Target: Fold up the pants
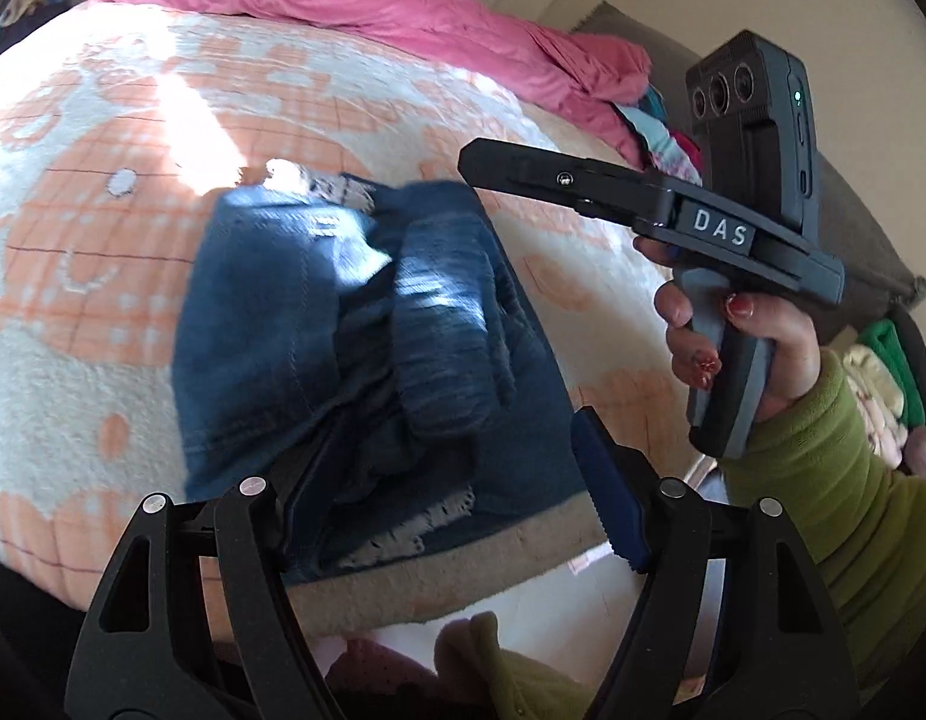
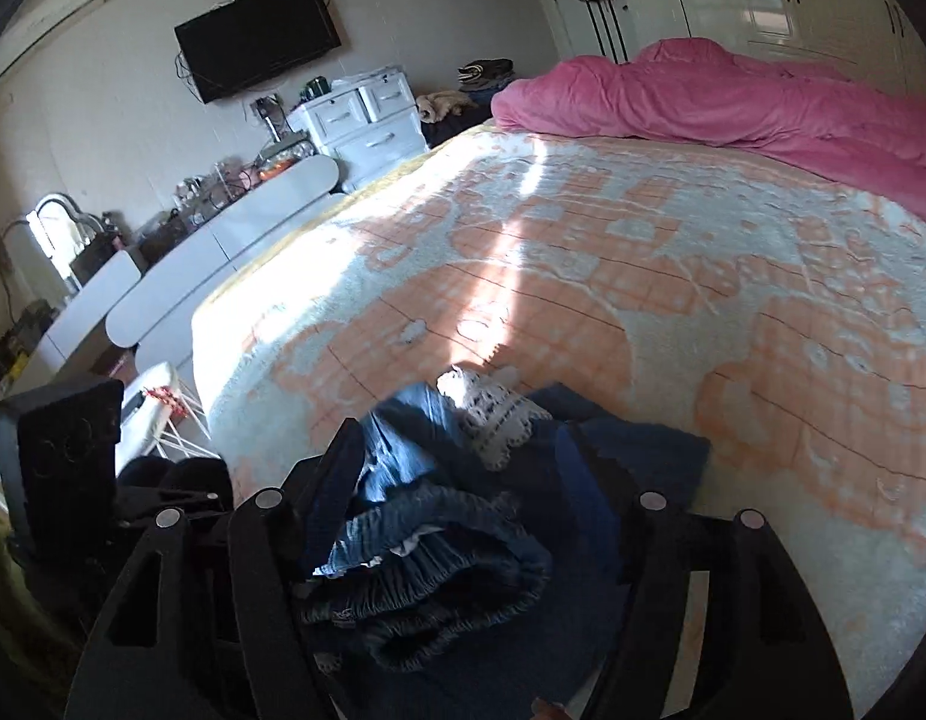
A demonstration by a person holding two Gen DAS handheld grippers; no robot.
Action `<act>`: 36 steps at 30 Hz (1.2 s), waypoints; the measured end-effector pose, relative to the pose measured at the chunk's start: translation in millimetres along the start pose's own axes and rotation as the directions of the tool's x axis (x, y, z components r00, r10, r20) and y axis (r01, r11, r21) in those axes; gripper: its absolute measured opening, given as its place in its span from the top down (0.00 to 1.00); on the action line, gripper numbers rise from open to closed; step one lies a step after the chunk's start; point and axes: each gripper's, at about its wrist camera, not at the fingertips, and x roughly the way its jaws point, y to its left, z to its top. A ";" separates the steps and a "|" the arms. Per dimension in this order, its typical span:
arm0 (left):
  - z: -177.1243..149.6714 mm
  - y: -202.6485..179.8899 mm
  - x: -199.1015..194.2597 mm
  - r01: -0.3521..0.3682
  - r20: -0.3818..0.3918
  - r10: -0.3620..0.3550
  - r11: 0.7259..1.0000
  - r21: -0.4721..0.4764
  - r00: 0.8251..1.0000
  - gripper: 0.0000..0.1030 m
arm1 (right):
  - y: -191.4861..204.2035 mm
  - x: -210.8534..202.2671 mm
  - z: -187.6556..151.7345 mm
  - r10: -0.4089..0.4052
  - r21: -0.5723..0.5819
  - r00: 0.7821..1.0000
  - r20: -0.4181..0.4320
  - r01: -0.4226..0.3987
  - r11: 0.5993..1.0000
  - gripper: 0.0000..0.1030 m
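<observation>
Denim jeans (image 1: 366, 324) sit folded in a chunky bundle near the edge of the bed, on the peach-and-white blanket (image 1: 102, 228). Left gripper (image 1: 456, 480) hangs over them with jaws wide, nothing pinched. Right gripper (image 2: 463, 516) is spread too, pads off the denim. Pink comforter (image 2: 733, 102) bunched at the far end.

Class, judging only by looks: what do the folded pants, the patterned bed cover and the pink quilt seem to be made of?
Folded pants: blue denim, matte; faded wash, ribbed gathered waistband, frayed white patches.
Patterned bed cover: probably plush fleece; fuzzy, napped orange-and-white surface.
Pink quilt: likely soft padded fabric; puffy, rumpled folds, slight sheen.
</observation>
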 end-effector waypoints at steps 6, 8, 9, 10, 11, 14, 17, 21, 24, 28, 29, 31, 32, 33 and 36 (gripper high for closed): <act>-5.6 -12.2 12.9 -0.022 -0.037 0.023 0.999 0.039 0.999 0.36 | 4.2 15.3 -19.9 -0.068 0.007 0.993 -0.096 0.069 0.998 0.37; 1.9 -23.6 18.5 -0.018 -0.036 0.019 0.999 0.036 0.999 0.36 | -2.3 21.8 -24.7 -0.124 0.003 0.982 -0.139 0.125 0.992 0.37; 1.2 -21.4 15.3 -0.015 -0.032 0.016 0.999 0.035 0.999 0.36 | -5.6 24.4 -28.7 -0.155 -0.011 0.975 -0.158 0.155 0.988 0.37; 0.4 -22.8 13.6 -0.014 -0.030 0.015 0.999 0.036 0.999 0.36 | -9.2 25.8 -31.7 -0.172 -0.016 0.971 -0.167 0.172 0.985 0.37; -0.5 -20.3 10.9 -0.013 -0.028 0.014 0.999 0.036 1.000 0.36 | -13.8 24.9 -35.5 -0.181 -0.011 0.968 -0.176 0.182 0.983 0.37; 2.1 -21.7 11.3 -0.022 -0.026 0.023 0.999 0.037 0.999 0.36 | -23.6 23.1 -43.1 -0.178 0.025 0.967 -0.181 0.186 0.982 0.37; -5.9 -20.3 7.8 -0.025 -0.021 0.026 0.999 0.036 0.999 0.36 | -21.8 18.3 -45.4 -0.179 0.036 0.969 -0.170 0.187 0.982 0.37; -18.4 -22.6 -6.1 -0.038 -0.008 0.038 0.999 0.033 0.999 0.34 | -11.0 -0.2 -39.3 -0.159 0.043 0.982 -0.103 0.164 0.986 0.35; -19.2 -24.8 -12.2 -0.041 0.004 0.041 0.999 0.033 0.999 0.32 | -6.0 -17.0 -37.9 -0.158 0.045 0.986 -0.059 0.161 0.986 0.35; -18.9 -26.3 -19.4 -0.044 0.019 0.043 0.998 0.034 0.999 0.29 | 0.7 -39.0 -41.8 -0.160 0.044 0.987 -0.010 0.161 0.986 0.33; -18.8 -26.9 -22.5 -0.046 0.024 0.045 0.998 0.035 0.999 0.28 | 3.0 -45.4 -43.8 -0.160 0.045 0.987 0.004 0.160 0.986 0.30; -18.1 -24.8 -30.9 -0.056 0.041 0.055 0.998 0.033 0.998 0.23 | 7.5 -56.7 -47.1 -0.162 0.046 0.986 0.027 0.161 0.986 0.27; -17.7 -21.6 -37.0 -0.070 0.056 0.068 0.997 0.028 0.996 0.22 | 9.7 -62.2 -48.7 -0.162 0.043 0.986 0.038 0.161 0.986 0.27; -16.9 -18.5 -41.5 -0.081 0.064 0.079 0.996 0.022 0.995 0.21 | 13.0 -68.3 -51.7 -0.166 0.038 0.985 0.048 0.164 0.986 0.27; -15.8 -1.8 -58.1 -0.115 0.093 0.116 0.993 -0.020 0.989 0.18 | 22.3 -81.1 -59.8 -0.180 0.027 0.981 0.074 0.178 0.984 0.24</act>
